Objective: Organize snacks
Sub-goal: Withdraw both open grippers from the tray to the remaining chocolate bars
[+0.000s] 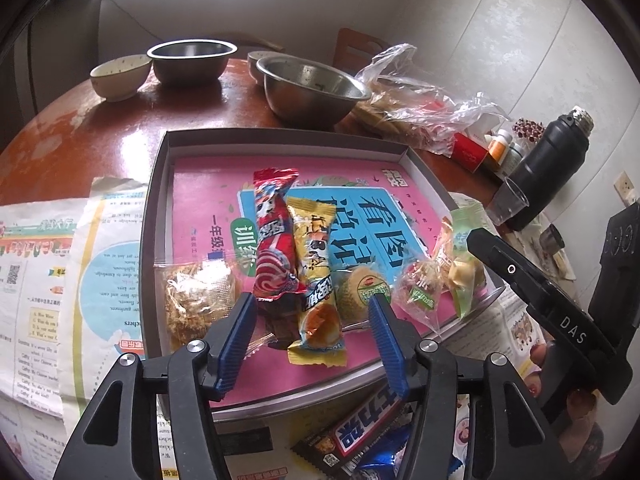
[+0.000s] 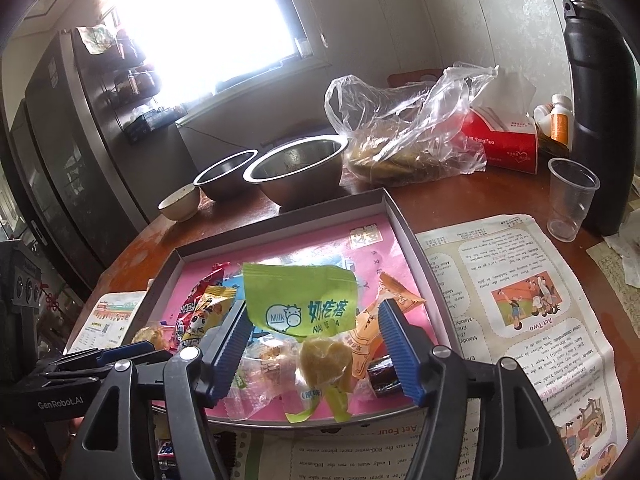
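On the round wooden table (image 1: 120, 128) sits the shallow grey box lid (image 1: 154, 216), lined with a pink workbook cover, and I am using it as the collecting tray for the snacks. Across its near half the packets lie side by side in a rough row: a clear bag of crumbly cake (image 1: 198, 300), the red wrapper (image 1: 276, 240), the yellow cake bar (image 1: 318, 276), a round green-labelled pastry (image 1: 366, 290) and a small clear candy packet (image 1: 418, 294). I judge they were laid parallel so each stays visible and easy to grip.

My left gripper (image 1: 312, 320) hovers low over the red and yellow bars with its blue pads spread wide and nothing between them, so it is released. Just below it, outside the tray on the newspaper (image 1: 44, 280), a dark bar with white lettering (image 1: 360, 436) and a blue packet wait, probably the next to go in.

My right gripper (image 2: 314, 330) is likewise spread and empty, poised over the tray's right end where the green milk-tart packet (image 2: 300, 300) lies tilted on top of an orange packet (image 2: 376, 320) and a small dark sweet (image 2: 384, 376). That pile looks untidy; I would straighten it.

Steel bowls (image 2: 296, 168) and the plastic bag (image 2: 408, 128) stand behind the tray, clear of the work.
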The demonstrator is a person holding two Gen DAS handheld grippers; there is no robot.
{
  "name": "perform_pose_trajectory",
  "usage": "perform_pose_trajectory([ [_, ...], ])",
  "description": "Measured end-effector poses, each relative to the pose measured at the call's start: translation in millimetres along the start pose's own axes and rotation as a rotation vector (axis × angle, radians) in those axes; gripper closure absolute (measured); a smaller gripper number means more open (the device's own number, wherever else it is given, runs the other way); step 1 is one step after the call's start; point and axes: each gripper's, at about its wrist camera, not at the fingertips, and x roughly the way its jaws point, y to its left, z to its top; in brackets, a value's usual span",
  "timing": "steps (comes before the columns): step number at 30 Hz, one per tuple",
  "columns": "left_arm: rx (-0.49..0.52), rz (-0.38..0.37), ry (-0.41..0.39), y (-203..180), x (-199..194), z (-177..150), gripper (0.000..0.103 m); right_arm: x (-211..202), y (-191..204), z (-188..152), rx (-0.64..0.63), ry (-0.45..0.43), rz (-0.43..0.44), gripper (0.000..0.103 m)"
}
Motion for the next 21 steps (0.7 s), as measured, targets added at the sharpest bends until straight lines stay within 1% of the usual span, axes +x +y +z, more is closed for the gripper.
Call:
perform_pose_trajectory([
  [4, 0.006, 0.002, -0.012, -2.0, -4.0, 0.8, 0.039, -6.2, 2.1, 0.5, -0.001, -0.02, 0.001, 0.038],
  [10, 0.014, 0.018, -0.032, -3.9, -11.6, 1.3, 0.037, -14.1, 3.8, 3.5, 0.001, -0.041, 0.011, 0.036],
  [15, 0.027, 0.025, -0.053, -7.9, -20.0, 0.5, 0.034, -23.4, 11.9, 3.9, -0.041, -0.071, 0.015, 0.036],
  [17, 0.034, 0.024, -0.057, -10.9, -22.5, -0.4, 0.034, -28.7, 16.1, 3.6, -0.056, -0.085, 0.025, 0.032],
  [21, 0.049, 0.03, -0.065, -15.5, -27.4, -1.9, 0.033, -37.6, 21.9, 3.3, -0.075, -0.103, 0.05, 0.031],
])
